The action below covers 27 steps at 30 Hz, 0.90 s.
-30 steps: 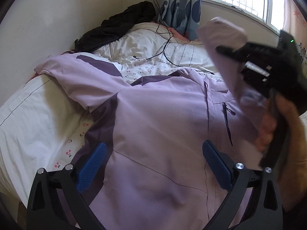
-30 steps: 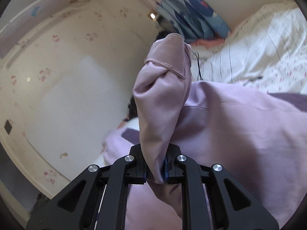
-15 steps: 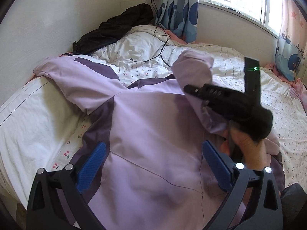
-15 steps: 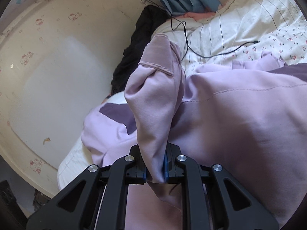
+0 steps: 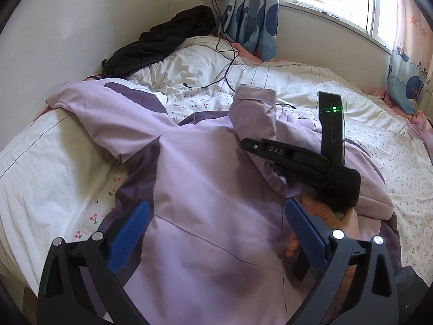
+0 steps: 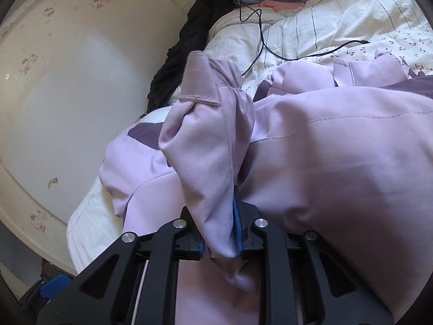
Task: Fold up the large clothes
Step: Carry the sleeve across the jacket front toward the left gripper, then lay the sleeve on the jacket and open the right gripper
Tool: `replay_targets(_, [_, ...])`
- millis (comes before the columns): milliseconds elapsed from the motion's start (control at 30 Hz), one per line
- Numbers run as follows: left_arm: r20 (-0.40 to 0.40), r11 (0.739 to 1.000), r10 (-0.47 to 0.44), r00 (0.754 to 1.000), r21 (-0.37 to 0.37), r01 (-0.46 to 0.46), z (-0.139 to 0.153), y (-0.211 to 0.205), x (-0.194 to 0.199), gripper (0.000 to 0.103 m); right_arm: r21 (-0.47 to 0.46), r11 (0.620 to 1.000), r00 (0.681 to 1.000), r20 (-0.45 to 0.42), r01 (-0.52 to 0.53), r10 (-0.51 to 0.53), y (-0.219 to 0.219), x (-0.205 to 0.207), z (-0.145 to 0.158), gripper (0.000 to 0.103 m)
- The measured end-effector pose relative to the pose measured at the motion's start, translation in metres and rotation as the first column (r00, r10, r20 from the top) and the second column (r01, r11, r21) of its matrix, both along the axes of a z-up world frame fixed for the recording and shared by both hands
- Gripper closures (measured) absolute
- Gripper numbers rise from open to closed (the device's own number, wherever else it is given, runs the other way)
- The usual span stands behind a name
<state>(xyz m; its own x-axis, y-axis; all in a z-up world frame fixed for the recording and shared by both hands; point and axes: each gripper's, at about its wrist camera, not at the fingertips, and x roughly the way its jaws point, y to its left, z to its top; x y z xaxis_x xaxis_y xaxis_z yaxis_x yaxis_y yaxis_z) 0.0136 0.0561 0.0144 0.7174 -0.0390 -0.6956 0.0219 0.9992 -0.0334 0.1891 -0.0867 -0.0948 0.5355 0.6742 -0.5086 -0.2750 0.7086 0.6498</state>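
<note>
A lilac jacket (image 5: 203,189) with dark purple panels lies spread on the bed. Its far sleeve (image 5: 108,108) stretches out toward the wall. My left gripper (image 5: 216,208) hovers open over the jacket's lower front, with nothing between its blue pads (image 5: 130,227). My right gripper (image 5: 245,144) lies low across the jacket's chest, with the other sleeve (image 5: 254,111) sticking up past its tip. In the right wrist view that sleeve (image 6: 205,140) fills the narrow gap of the right gripper (image 6: 217,216). Its jaws are opening, and the cloth still touches both pads.
A black garment (image 5: 167,38) is heaped in the far corner by the wall. A charging cable (image 5: 224,67) trails from the socket across the white quilt (image 5: 324,81). Patterned curtains (image 5: 251,13) and a window stand behind. A hand (image 5: 319,211) holds the right gripper.
The right gripper has come down from high on the right and brought the sleeve onto the jacket's chest. Its pads now stand a little further apart. The left gripper has stayed put.
</note>
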Motion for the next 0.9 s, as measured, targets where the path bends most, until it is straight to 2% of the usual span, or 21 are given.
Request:
replay_targets(67, [0.0, 1.0, 0.0, 1.0, -0.001, 0.0, 0.0, 0.0, 0.0, 0.006, -0.018, 1.0, 1.0, -0.005, -0.023, 0.023, 0.008, 0.001, 0.0, 0.063])
replay_targets(267, [-0.008, 1.0, -0.006, 1.0, -0.011, 0.006, 0.0, 0.0, 0.001, 0.006, -0.139, 0.984, 0.994, 0.001, -0.11, 0.111, 0.043, -0.003, 0.0, 0.029])
replay_targets(433, [-0.023, 0.999, 0.004, 1.0, -0.041, -0.004, -0.002, 0.006, 0.004, 0.006, -0.173, 0.967, 0.982, -0.044, -0.187, 0.182, 0.062, 0.0, -0.001, 0.013])
replay_targets(567, [-0.022, 0.999, 0.017, 1.0, -0.037, -0.018, -0.003, 0.008, 0.007, 0.006, -0.103, 0.962, 0.967, -0.062, -0.253, 0.248, 0.059, -0.002, 0.002, 0.011])
replay_targets(700, [-0.017, 1.0, 0.009, 1.0, -0.026, -0.009, -0.002, 0.005, 0.006, 0.006, 0.001, 0.965, 0.963, -0.068, -0.262, 0.262, 0.039, -0.008, 0.01, 0.011])
replay_targets(800, [-0.01, 1.0, 0.005, 1.0, -0.005, -0.005, -0.002, 0.002, 0.004, 0.006, 0.023, 0.978, 0.978, 0.017, -0.209, 0.209, 0.011, -0.027, 0.032, 0.011])
replay_targets(867, [-0.01, 1.0, 0.005, 1.0, -0.006, -0.005, -0.002, 0.002, 0.005, 0.006, -0.005, 0.993, 0.986, 0.12, -0.118, 0.118, -0.023, -0.051, 0.056, 0.01])
replay_targets(900, [-0.012, 1.0, 0.004, 1.0, -0.008, -0.005, -0.002, 0.002, 0.006, 0.006, -0.024, 0.997, 0.987, 0.144, -0.067, 0.069, -0.037, -0.06, 0.062, 0.01])
